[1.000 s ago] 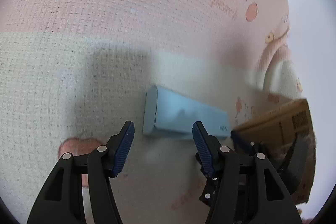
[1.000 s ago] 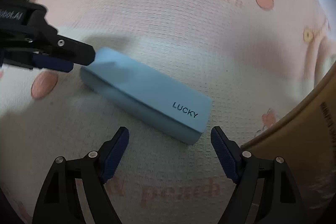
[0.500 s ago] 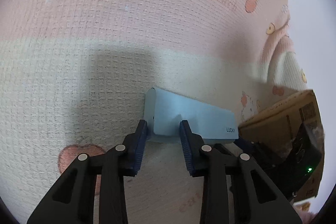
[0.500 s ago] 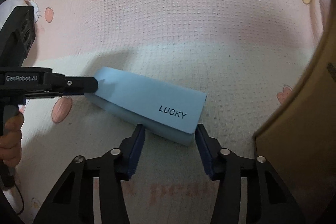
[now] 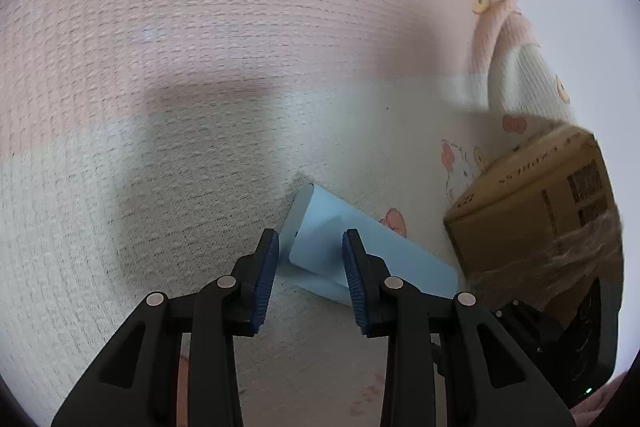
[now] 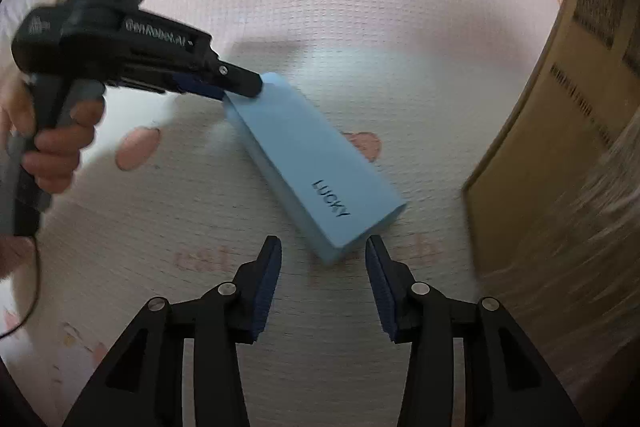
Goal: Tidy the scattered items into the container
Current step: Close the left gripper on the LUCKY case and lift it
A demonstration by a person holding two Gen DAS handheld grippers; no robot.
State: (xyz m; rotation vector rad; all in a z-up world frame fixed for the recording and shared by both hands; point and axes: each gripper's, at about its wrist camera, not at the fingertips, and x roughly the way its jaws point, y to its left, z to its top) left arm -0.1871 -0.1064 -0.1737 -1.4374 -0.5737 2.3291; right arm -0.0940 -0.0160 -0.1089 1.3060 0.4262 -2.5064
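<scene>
Near the cardboard box [image 6: 560,131] on your right, the blue LUCKY case [image 6: 316,167] lies on the patterned blanket [image 6: 320,19], not yet inside, so the tidying is unfinished. Your left gripper [image 5: 308,273] holds its far end with jaws opening (pads touching it). Your right gripper [image 6: 324,283] stands unclosed around the near end.
</scene>
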